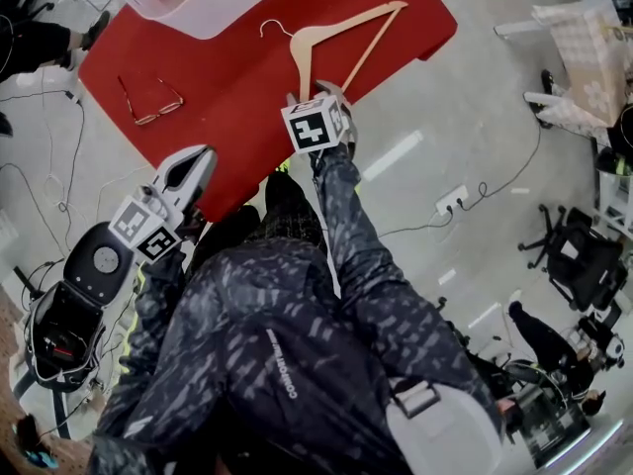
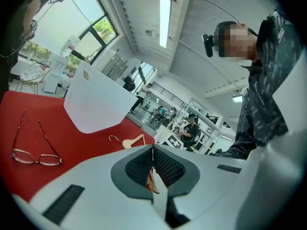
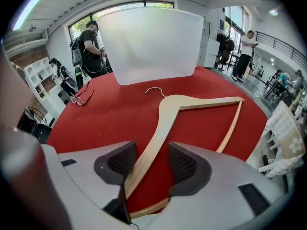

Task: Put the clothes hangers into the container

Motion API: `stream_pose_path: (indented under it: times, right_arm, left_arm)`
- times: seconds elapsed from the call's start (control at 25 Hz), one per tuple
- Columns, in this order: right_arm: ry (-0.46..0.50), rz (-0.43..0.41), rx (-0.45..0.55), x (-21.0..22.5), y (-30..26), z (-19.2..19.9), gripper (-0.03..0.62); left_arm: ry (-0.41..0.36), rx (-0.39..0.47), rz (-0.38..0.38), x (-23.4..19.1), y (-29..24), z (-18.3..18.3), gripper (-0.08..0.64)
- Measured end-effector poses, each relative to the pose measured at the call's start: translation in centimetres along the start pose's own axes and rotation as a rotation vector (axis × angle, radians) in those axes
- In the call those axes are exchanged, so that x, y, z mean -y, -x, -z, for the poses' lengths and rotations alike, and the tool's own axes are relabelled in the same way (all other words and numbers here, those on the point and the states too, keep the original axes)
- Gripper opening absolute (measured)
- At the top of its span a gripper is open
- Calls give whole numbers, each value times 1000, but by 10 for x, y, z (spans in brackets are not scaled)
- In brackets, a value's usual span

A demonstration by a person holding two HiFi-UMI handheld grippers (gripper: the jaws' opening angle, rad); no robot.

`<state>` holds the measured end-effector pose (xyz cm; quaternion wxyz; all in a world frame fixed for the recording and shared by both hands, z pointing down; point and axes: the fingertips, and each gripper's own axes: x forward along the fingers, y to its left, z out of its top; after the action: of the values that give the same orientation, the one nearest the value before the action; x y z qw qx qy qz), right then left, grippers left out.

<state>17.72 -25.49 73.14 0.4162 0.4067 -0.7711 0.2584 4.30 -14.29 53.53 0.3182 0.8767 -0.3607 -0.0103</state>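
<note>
The clothes hanger [image 3: 163, 121] lies flat on the red counter [image 3: 105, 123]. One wooden arm runs between the jaws of your right gripper [image 3: 152, 166], which stand apart and do not yet clamp it. Treat the hanger as light, rigid and smooth; it will likely pivot if held far from the neck. Close on the arm as near the hook end as reach allows. The container [image 3: 148, 42] stands beyond the hanger, ahead of this gripper. Your left gripper [image 2: 153, 164] is clenched, with nothing visibly held.
</note>
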Motion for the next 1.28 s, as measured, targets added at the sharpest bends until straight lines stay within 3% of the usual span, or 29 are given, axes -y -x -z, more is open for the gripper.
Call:
stream_pose_path:
  times: [0.2,0.36,0.48,0.6,1.28]
  right_arm:
    - [-19,16,-20,1,0,5,210]
    - [-68,8,-23,4,-2,8,148]
    - [-184,-12,-32,10,-1,15,112]
    - [-280,-86,-10,5,0,17,84]
    - [-236,19,159,13,31,25,78]
  left_arm:
    - [-1,6,8,3,-1,-2,11]
    - [6,6,17,2,-2,-1,11]
    - [0,6,27,4,-6,-3,11]
    - [-4,6,35,6,-9,-6,11]
    - [-26,-13,93,4,-24,-6,11]
